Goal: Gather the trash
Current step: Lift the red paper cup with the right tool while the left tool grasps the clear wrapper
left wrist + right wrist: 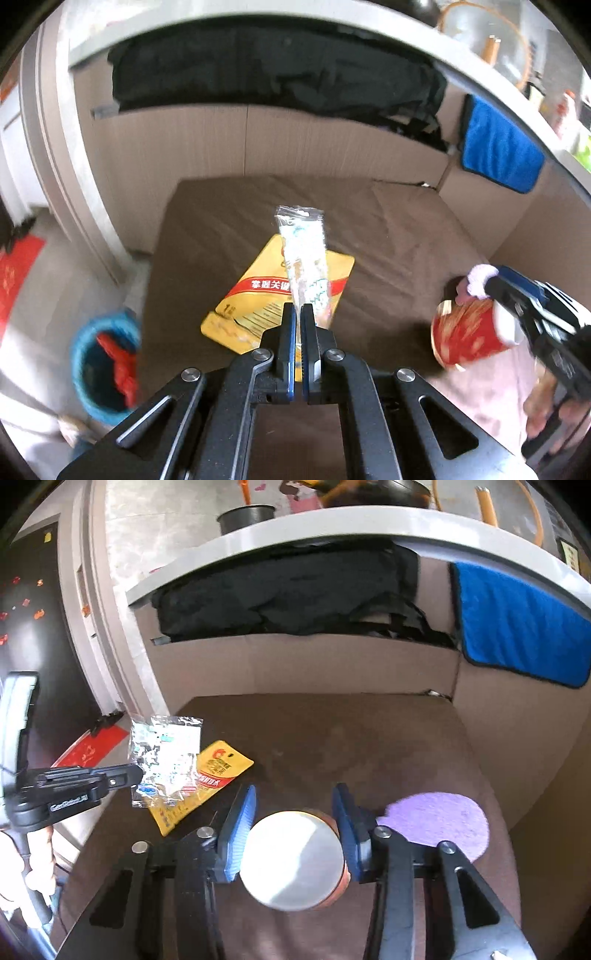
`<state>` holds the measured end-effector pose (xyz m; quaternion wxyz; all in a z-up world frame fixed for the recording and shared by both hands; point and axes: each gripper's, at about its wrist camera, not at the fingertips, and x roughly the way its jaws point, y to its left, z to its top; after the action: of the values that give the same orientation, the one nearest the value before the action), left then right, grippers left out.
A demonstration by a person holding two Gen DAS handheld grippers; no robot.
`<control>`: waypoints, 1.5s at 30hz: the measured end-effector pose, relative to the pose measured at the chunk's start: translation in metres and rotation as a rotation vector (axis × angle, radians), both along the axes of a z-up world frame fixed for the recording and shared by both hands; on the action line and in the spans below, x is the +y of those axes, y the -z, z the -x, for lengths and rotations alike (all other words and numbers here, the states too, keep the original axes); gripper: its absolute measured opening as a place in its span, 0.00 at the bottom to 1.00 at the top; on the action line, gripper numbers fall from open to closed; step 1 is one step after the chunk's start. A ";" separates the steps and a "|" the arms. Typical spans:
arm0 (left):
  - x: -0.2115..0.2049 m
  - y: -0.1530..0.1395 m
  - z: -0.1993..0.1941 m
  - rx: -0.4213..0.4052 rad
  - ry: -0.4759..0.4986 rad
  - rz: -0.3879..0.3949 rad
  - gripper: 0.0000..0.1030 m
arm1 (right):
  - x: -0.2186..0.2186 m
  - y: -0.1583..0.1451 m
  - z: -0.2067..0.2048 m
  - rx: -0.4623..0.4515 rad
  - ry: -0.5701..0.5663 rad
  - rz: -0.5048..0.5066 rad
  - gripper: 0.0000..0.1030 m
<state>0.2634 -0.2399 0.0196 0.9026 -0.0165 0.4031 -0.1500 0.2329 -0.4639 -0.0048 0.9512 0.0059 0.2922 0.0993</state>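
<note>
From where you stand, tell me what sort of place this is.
Probably a home seating nook beside a kitchen counter: a brown cushioned bench with padded back panels, a white countertop carrying a dark pot, and a blue-lined trash bin on the floor.

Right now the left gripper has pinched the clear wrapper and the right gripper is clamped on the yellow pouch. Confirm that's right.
Not quite. The right gripper is clamped on the red cup, not the yellow pouch, which lies free on the brown cushion. The right wrist view shows the pads against the cup's sides. The left gripper has indeed pinched the clear wrapper.
</note>
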 end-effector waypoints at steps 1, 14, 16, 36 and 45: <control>0.007 -0.004 0.003 0.000 0.020 0.005 0.02 | 0.007 -0.001 0.000 0.007 -0.012 0.002 0.03; 0.026 0.008 0.016 0.027 0.192 0.001 0.02 | 0.022 0.001 0.025 0.119 -0.053 0.129 0.51; 0.025 0.012 0.017 0.026 0.191 0.002 0.02 | 0.015 -0.002 0.039 0.083 -0.015 0.151 0.51; 0.035 0.002 0.058 0.018 0.156 -0.025 0.02 | 0.000 0.023 0.035 0.051 0.096 0.021 0.49; 0.107 -0.033 0.095 -0.057 0.081 -0.018 0.02 | 0.097 -0.040 0.067 -0.082 -0.018 0.052 0.49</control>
<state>0.1683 -0.1326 0.0527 0.9072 0.0124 0.3787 -0.1830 0.1658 -0.3665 0.0354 0.9613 -0.0258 0.2553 0.1006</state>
